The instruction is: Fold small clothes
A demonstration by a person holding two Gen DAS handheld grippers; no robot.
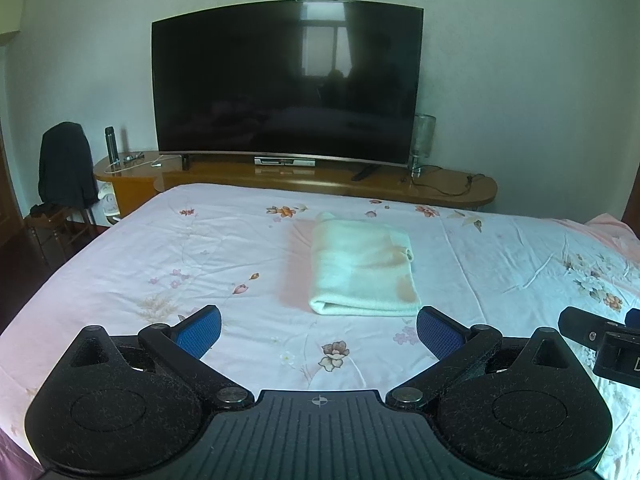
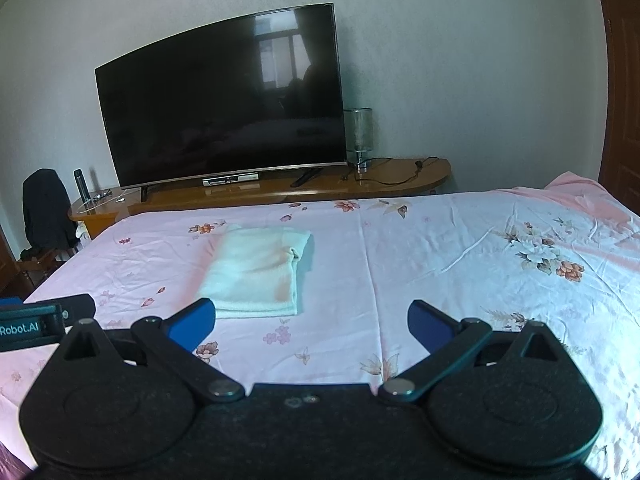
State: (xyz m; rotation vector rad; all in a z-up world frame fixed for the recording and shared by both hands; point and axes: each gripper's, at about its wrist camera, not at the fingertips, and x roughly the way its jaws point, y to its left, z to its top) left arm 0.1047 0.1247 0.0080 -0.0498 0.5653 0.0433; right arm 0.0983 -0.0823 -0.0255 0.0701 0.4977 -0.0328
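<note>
A pale cream garment (image 1: 362, 268) lies folded into a neat rectangle on the pink floral bedsheet (image 1: 180, 248). My left gripper (image 1: 318, 330) hovers just in front of its near edge, open, with nothing between its blue pads (image 1: 200, 332). In the right wrist view the same folded garment (image 2: 256, 272) sits ahead and to the left. My right gripper (image 2: 312, 322) is open and empty, to the right of the garment's near corner. Part of the right gripper (image 1: 600, 340) shows at the left wrist view's right edge, and part of the left gripper (image 2: 36, 322) shows at the right wrist view's left edge.
Beyond the bed, a wooden console (image 1: 320, 180) carries a large dark television (image 1: 286, 80), a lamp (image 1: 422, 140), a set-top box and a flask (image 1: 111, 142). A chair draped with dark clothing (image 1: 66, 168) stands at the far left. A wooden door (image 2: 624, 100) is on the right.
</note>
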